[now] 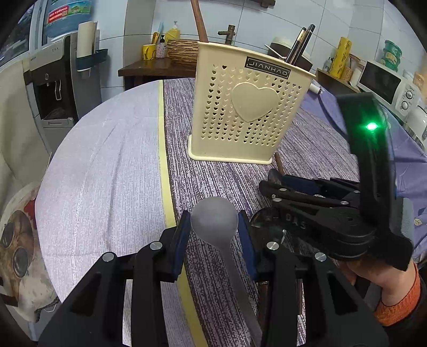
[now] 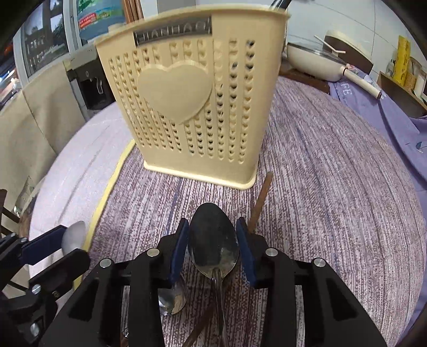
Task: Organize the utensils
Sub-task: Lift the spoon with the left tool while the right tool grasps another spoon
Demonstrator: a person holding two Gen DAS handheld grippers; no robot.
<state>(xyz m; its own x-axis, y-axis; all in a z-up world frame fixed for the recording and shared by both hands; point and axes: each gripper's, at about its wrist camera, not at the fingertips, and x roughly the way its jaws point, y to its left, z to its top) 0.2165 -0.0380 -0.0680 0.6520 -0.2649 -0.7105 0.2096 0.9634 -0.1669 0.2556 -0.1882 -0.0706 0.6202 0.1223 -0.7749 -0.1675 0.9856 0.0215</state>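
Observation:
A cream perforated utensil holder (image 1: 248, 106) (image 2: 192, 106) with a raised heart stands upright on the purple tablecloth, with dark chopsticks (image 1: 299, 42) and a wooden handle (image 1: 198, 21) sticking out of it. My left gripper (image 1: 213, 221) (image 2: 64, 245) is shut on the bowl of a matte grey spoon (image 1: 214, 224) (image 2: 73, 235), in front of the holder. My right gripper (image 2: 212, 229) (image 1: 277, 184) is just to its right, with its blue pads against the bowl of a shiny metal spoon (image 2: 213, 245). Another metal spoon (image 2: 173, 299) lies on the cloth beneath it.
A brown chopstick (image 2: 260, 205) lies on the cloth by the holder's right corner. A lidded pan (image 2: 315, 61) sits behind on the right, and a water dispenser (image 1: 53, 88) stands off the table to the left. A hand with an orange cuff (image 1: 395, 301) holds the right gripper.

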